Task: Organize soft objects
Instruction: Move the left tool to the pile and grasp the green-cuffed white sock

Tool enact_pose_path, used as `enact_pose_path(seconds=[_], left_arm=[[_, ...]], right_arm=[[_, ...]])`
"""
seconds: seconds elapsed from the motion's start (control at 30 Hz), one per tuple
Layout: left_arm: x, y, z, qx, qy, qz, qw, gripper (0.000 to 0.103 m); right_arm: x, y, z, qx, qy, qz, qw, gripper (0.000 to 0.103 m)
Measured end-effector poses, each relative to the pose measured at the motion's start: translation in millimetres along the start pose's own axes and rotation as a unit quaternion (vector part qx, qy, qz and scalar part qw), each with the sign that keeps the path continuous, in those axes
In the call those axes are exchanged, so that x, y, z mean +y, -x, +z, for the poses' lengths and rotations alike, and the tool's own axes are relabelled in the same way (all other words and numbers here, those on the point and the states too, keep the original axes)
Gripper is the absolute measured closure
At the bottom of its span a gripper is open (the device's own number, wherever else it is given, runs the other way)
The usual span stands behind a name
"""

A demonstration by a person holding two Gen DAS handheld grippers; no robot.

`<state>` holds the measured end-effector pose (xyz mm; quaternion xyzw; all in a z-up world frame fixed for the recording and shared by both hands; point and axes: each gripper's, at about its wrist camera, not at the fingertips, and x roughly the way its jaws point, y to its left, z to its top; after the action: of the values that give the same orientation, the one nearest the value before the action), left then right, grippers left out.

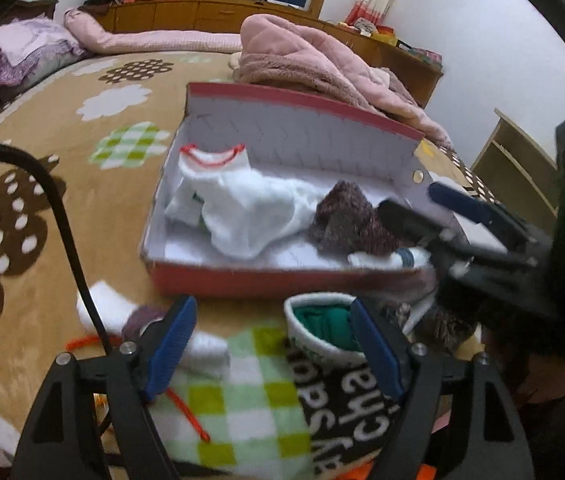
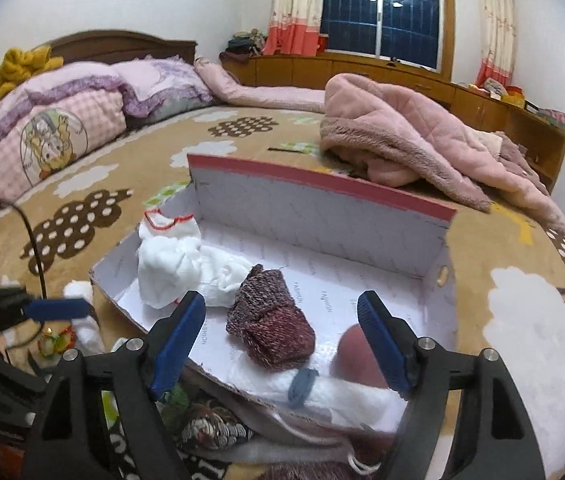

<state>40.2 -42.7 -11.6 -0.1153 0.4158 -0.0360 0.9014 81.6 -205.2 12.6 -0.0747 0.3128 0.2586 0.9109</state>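
Left wrist view, far left: black cable (image 1: 62, 216) arcs over the tan patterned bedspread (image 1: 82, 80); a white sock (image 1: 102, 312) lies just beside it, outside the box; left gripper (image 1: 272, 346) hangs low over the bedspread, jaws spread wide, nothing between them; a white-rimmed sock with green lining (image 1: 322, 332) and black lettered fabric sits just inside its right finger, contact unclear.

Centre: red shoebox (image 1: 282, 282), white inside, open on the bed; holds a white sock with red trim (image 1: 242, 204) toward its left end, a maroon knitted sock (image 1: 346, 220) to the right of it, touching; a white roll with a blue band (image 1: 386, 259) against the near wall.

Right: right gripper (image 1: 414, 202) reaches in over the box's right end; right wrist view shows its jaws (image 2: 282, 344) wide apart, empty, above the maroon knitted sock (image 2: 270, 328); pink quilted jacket (image 2: 402, 136) heaped beyond the box.
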Motion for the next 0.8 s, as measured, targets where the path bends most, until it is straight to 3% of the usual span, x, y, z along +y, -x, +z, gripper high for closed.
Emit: enact_pose_path(seconds=[0.27,0.4,0.47,0.6,0.8], left_arm=[[-17,19,-22,-0.012,-0.012,-0.020,0.9996,0.020],[-30,8,-34,0.000,-0.034,-0.010,0.9994,0.020],[-30,7,-32,-0.018,-0.026,-0.010,0.9995,0.020],[-27,24,-18,-0.108,-0.024,0.005,0.9939,0.020],[-21,24,-11,-0.107,-0.028,0.001,0.9938,0.020]], right_arm=[[-23,25,-7,-0.011,-0.041,-0.042,0.998,0.019],[-28,33,-10,-0.017,-0.043,-0.051,0.998,0.019],[-28,37,-11,-0.021,-0.041,-0.055,0.997,0.019],[-29,46,-17,-0.025,-0.046,-0.056,0.997,0.019],[-30,51,-29,-0.011,-0.042,-0.057,0.997,0.019]])
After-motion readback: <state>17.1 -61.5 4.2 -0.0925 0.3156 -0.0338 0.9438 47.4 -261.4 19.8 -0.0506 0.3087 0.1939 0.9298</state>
